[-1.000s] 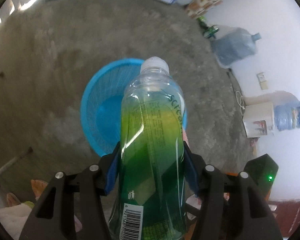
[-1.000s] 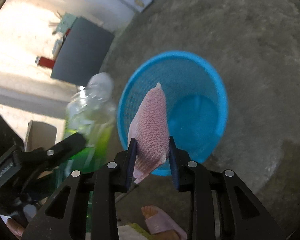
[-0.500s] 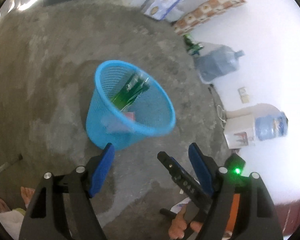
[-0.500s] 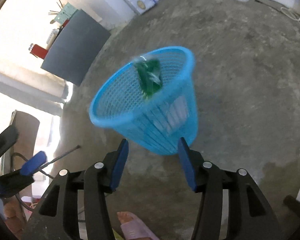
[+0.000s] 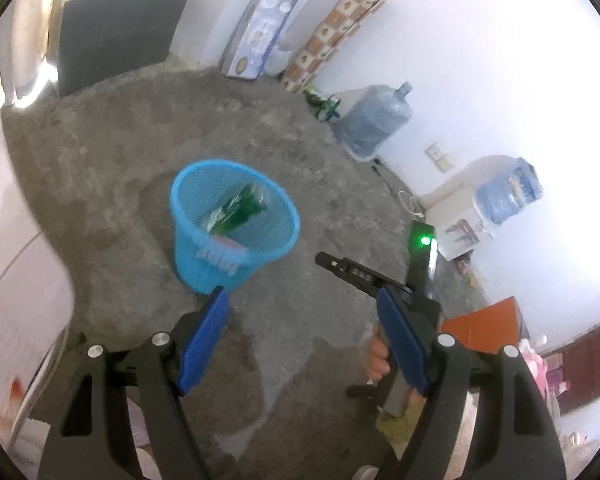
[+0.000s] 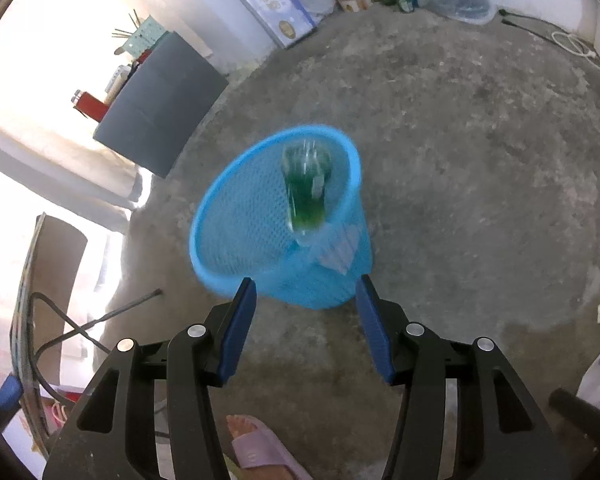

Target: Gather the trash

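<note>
A blue mesh waste basket (image 5: 188,256) stands on the concrete floor; it also shows in the right wrist view (image 6: 236,216). Inside it lie a clear bottle with green label (image 5: 240,210), seen too in the right wrist view (image 6: 306,192), and a pink foam net (image 5: 226,246), which shows through the mesh in the right wrist view (image 6: 338,250). My left gripper (image 5: 302,300) is open and empty, above and short of the basket. My right gripper (image 6: 306,290) is open and empty, just short of the basket. The right gripper's body (image 5: 364,276) shows in the left wrist view.
Water jugs (image 5: 374,120), a water dispenser (image 5: 460,226), boxes (image 5: 258,36) and green cans (image 5: 322,102) line the far wall. A dark panel (image 6: 160,104) leans at the left. A cable (image 6: 568,44) lies on the floor. My foot in a pink slipper (image 6: 260,452) is below.
A second ago my left gripper held the bottle and my right held the pink net over the basket. Both were let go into it, and both grippers opened and pulled back.
</note>
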{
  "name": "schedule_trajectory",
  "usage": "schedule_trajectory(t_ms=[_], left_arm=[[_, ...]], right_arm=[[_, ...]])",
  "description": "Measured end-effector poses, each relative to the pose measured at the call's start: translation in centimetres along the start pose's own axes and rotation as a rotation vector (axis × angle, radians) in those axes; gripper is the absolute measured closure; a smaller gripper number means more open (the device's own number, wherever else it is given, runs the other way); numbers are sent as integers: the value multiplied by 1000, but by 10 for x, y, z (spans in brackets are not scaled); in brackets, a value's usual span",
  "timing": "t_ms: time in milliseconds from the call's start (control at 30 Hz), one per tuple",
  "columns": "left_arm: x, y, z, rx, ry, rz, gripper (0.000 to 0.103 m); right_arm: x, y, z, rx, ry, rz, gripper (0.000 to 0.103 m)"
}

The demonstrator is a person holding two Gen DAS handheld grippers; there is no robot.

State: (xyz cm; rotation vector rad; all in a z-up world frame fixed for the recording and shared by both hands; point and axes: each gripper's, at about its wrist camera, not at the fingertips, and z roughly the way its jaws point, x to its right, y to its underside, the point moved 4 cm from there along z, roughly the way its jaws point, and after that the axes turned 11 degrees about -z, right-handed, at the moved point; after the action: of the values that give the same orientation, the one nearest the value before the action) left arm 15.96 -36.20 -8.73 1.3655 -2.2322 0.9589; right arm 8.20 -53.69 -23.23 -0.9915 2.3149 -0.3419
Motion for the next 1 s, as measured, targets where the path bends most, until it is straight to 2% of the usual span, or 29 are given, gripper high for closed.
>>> schedule_trajectory(t_ms=[133,367,500,700,867,967,1000], left_arm=[[4,14,-31,34,13,18,29],[5,44,-92,137,-31,99,29],[-1,55,-126,226,-55,81,29],[-23,65,-178,335,-76,19,29],[-34,75,-236,473,-97,-21,26],[-43,81,-268,553,-121,-46,23],[-48,86,-283,578,-140,-65,22]], right_arm=[[-5,0,-13,22,-18,12,53],[-37,17,-55,49,-65,-39,39],[-67,30,-83,70,-111,-95,34],[-133,30,-126,134,-169,-269,26],[-215,23,-167,233,-253,-452,17],[-271,31,-198,314,-318,-569,8],[-284,34,-204,330,-329,-598,8]])
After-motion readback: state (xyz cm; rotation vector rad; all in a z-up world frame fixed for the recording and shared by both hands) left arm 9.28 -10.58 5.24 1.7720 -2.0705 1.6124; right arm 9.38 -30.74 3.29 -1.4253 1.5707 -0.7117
